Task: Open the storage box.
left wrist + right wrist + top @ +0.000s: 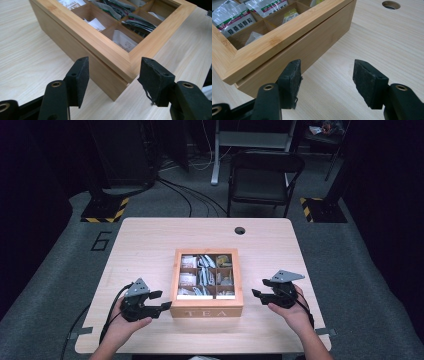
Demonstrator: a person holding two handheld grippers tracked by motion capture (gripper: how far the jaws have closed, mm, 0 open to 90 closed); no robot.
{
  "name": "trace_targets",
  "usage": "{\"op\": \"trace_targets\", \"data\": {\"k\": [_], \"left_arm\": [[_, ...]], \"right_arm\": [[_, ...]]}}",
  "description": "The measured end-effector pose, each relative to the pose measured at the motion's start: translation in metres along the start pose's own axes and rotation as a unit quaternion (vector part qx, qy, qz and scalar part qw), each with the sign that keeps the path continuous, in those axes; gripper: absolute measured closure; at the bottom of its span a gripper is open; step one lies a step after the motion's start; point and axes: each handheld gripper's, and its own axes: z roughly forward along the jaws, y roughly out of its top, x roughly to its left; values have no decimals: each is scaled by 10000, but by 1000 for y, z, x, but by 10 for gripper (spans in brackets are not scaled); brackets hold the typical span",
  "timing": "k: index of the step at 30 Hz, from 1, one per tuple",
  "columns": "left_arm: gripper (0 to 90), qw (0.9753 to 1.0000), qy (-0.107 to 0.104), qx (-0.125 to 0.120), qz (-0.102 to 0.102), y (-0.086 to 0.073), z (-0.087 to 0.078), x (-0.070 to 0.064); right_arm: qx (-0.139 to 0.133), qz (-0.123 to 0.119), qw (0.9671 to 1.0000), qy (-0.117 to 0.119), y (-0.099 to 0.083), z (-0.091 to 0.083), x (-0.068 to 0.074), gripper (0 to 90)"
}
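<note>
A wooden tea box [207, 311] marked TEA sits in the middle of the table, with a framed lid through which several compartments of tea sachets [199, 275] show. My left gripper [161, 301] stands open at the box's front left corner [117, 82], its jaws either side of that corner without touching. My right gripper [259, 289] is open just right of the box, near its front right corner [242, 82]. In the right gripper view the side wall of the box [294, 47] runs past the left jaw.
The light wooden table [145, 240] has a round cable hole [240, 230] at the back. A black folding chair [264, 175] stands behind the table. Yellow-black taped stand bases [105, 210] rest on the grey floor.
</note>
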Motion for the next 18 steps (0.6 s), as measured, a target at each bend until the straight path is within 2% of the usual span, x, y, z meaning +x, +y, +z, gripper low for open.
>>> {"op": "trace_targets", "data": {"k": [6, 9, 10, 13, 18], "left_arm": [[424, 9998, -10, 126, 163, -4, 9, -7], [435, 9998, -44, 128, 141, -6, 13, -10], [441, 9997, -68, 167, 190, -6, 13, -10], [452, 9996, 44, 166, 231, -8, 16, -14], [454, 9995, 66, 222, 230, -9, 18, -15]], "right_arm": [[-8, 14, 10000, -6, -1, 3, -2, 393], [4, 31, 10000, 13, -1, 5, -2, 395], [12, 38, 10000, 16, -1, 5, -1, 397], [20, 17, 10000, 57, -1, 7, 0, 398], [20, 8, 10000, 68, -1, 8, 1, 399]]}}
